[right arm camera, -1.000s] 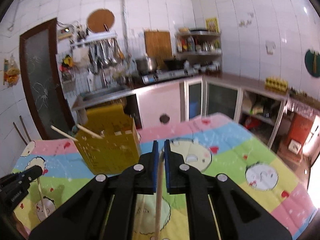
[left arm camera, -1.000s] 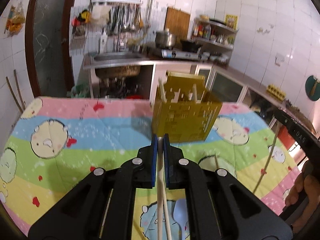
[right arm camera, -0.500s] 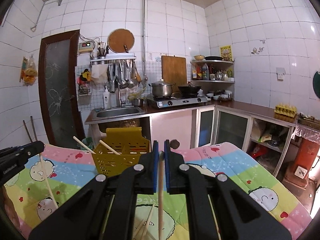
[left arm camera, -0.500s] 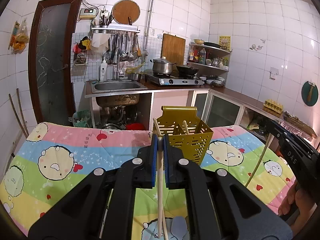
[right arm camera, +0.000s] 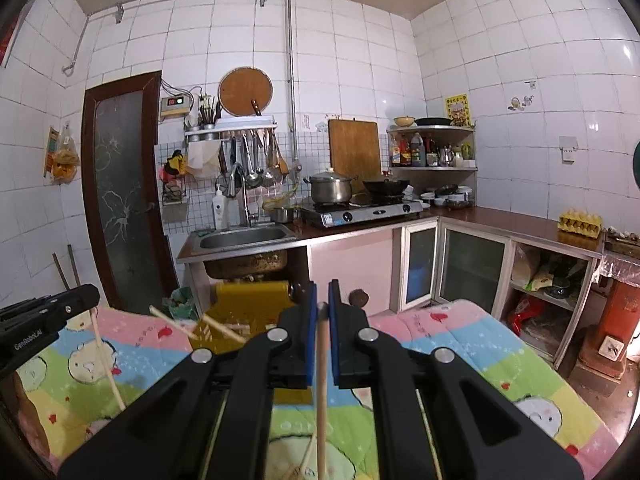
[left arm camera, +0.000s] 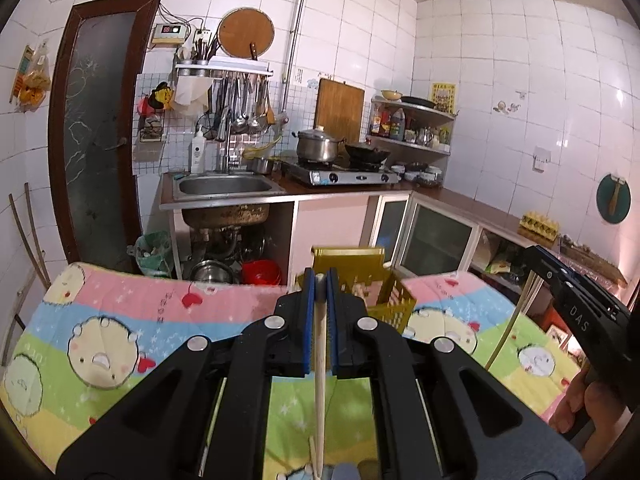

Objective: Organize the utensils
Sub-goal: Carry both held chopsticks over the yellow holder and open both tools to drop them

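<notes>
Two black handheld grippers with blue-padded fingers are held above a table covered by a pastel striped cartoon cloth (left arm camera: 120, 320) in a white-tiled kitchen. The left gripper (left arm camera: 320, 280) has its fingers closed on a pale wooden chopstick (left arm camera: 320, 360), which hangs down between them toward the cloth. The right gripper (right arm camera: 322, 296) likewise has its fingers closed on a second chopstick (right arm camera: 322, 380) hanging downward. Just beyond both sets of fingers stands a yellow perforated utensil basket (right arm camera: 256, 300) on the cloth, with other chopsticks (right arm camera: 222, 326) leaning out of it. In the left view the right gripper's side reads "DAS" (left arm camera: 580, 318), and a hand (left arm camera: 580, 404) grips it from below. In the right view the left gripper's body reads "GenRobot.AI" (right arm camera: 28, 340). Behind are a steel sink (right arm camera: 244, 238), a gas stove (right arm camera: 360, 210) with a pot, and hanging ladles.
</notes>
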Motion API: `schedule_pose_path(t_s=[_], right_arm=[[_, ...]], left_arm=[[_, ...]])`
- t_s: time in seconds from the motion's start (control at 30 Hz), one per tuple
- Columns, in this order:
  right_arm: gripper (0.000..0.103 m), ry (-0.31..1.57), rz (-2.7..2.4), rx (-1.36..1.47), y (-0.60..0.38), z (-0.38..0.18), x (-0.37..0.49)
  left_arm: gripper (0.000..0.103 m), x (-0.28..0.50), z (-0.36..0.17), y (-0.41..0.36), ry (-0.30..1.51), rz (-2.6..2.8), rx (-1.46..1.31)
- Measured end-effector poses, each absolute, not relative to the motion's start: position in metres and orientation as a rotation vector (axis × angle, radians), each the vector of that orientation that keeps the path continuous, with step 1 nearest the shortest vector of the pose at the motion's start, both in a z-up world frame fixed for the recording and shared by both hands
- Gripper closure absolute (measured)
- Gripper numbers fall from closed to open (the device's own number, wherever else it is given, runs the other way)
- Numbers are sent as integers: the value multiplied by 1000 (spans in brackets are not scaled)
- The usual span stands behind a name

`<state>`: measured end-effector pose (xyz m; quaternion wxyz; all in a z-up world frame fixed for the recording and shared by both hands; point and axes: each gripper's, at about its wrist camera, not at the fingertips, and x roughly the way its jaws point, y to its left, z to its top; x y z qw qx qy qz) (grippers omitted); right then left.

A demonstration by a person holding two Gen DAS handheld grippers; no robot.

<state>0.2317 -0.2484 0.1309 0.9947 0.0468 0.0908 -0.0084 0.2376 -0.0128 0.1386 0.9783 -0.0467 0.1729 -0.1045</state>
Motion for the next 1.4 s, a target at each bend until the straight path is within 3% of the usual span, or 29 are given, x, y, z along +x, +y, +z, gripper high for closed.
schedule_pose_path(t_s=[0.3, 0.47, 0.93, 1.1, 1.13, 1.17, 1.2, 1.23, 1.27, 1.33, 1.4], right_arm=[[97, 59, -9, 104, -245, 204, 284], [97, 25, 6, 119, -237, 221, 325], [97, 191, 48, 101, -225, 127, 409], [96, 279, 49, 83, -226, 108, 412], [93, 294, 40, 75, -226, 107, 412], [79, 308, 29, 76, -229, 109, 408], [66, 310, 25, 81, -231, 111, 405], [47, 307, 21, 91, -233, 115, 400], [46, 309, 10, 98, -237, 119, 393], [46, 330, -4, 106, -243, 125, 381], [46, 358, -15, 110, -246, 126, 365]], left_arm=[[98, 295, 215, -15, 208, -199, -157], [99, 338, 230, -29, 153, -168, -143], [98, 416, 128, -43, 324, -139, -96], [97, 416, 122, -32, 367, -123, -100], [93, 412, 125, -29, 373, -117, -100], [80, 408, 131, -26, 376, -112, -97], [58, 403, 135, -24, 374, -104, -93], [47, 394, 142, -21, 364, -90, -91], [36, 387, 145, -19, 354, -84, -92], [31, 366, 155, -10, 334, -72, -94], [14, 350, 158, -3, 346, -74, -89]])
